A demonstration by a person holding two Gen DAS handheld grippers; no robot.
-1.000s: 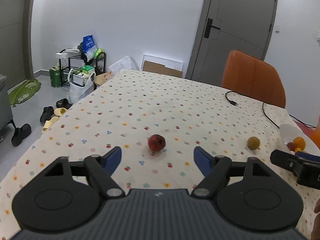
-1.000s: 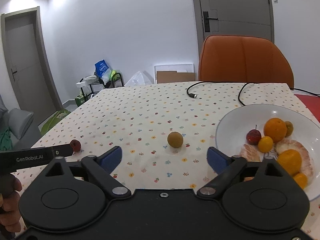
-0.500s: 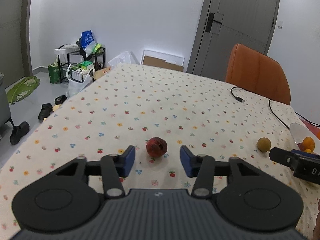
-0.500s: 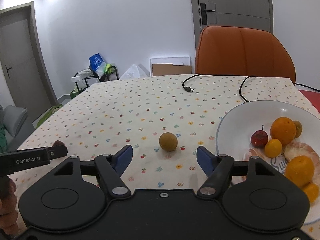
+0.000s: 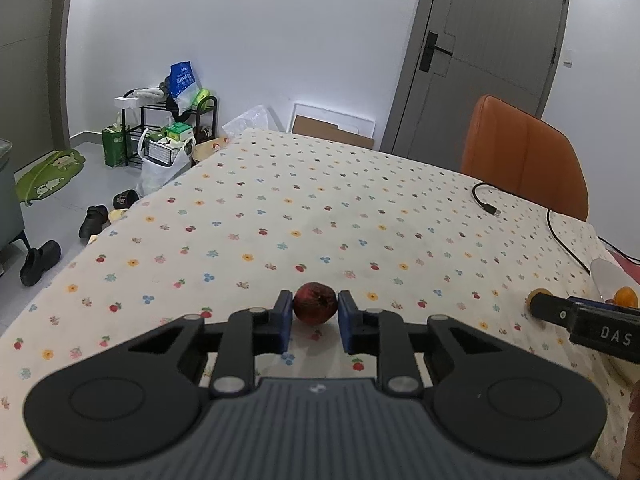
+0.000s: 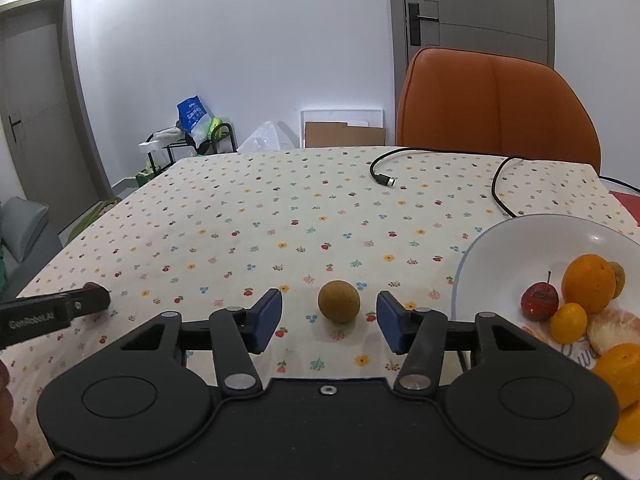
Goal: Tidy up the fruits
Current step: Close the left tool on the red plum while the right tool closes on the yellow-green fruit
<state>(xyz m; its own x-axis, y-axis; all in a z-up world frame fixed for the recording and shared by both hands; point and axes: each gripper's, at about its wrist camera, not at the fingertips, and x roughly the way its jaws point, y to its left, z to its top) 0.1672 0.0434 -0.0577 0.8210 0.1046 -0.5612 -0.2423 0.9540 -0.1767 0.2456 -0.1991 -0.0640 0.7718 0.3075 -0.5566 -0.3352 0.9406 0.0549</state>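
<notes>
A dark red round fruit (image 5: 315, 309) lies on the patterned tablecloth, and my left gripper (image 5: 315, 322) is shut on it, a blue pad touching each side. A brown round fruit (image 6: 339, 306) rests on the cloth between the blue pads of my right gripper (image 6: 329, 322), which is open with gaps on both sides. The white plate (image 6: 516, 240) at the right holds oranges (image 6: 588, 283), a small red fruit (image 6: 539, 302) and peeled citrus pieces. In the left wrist view the right gripper's finger hides most of the brown fruit (image 5: 536, 295).
A black cable (image 6: 432, 168) lies across the far right of the table. An orange chair (image 6: 496, 108) stands behind the table's far edge. The left gripper's finger (image 6: 56, 312) reaches in from the left. Shoes and a cluttered rack (image 5: 172, 128) are on the floor at left.
My left gripper has closed from wide open onto the dark red fruit. My right gripper has moved forward around the brown fruit and its fingers have narrowed.
</notes>
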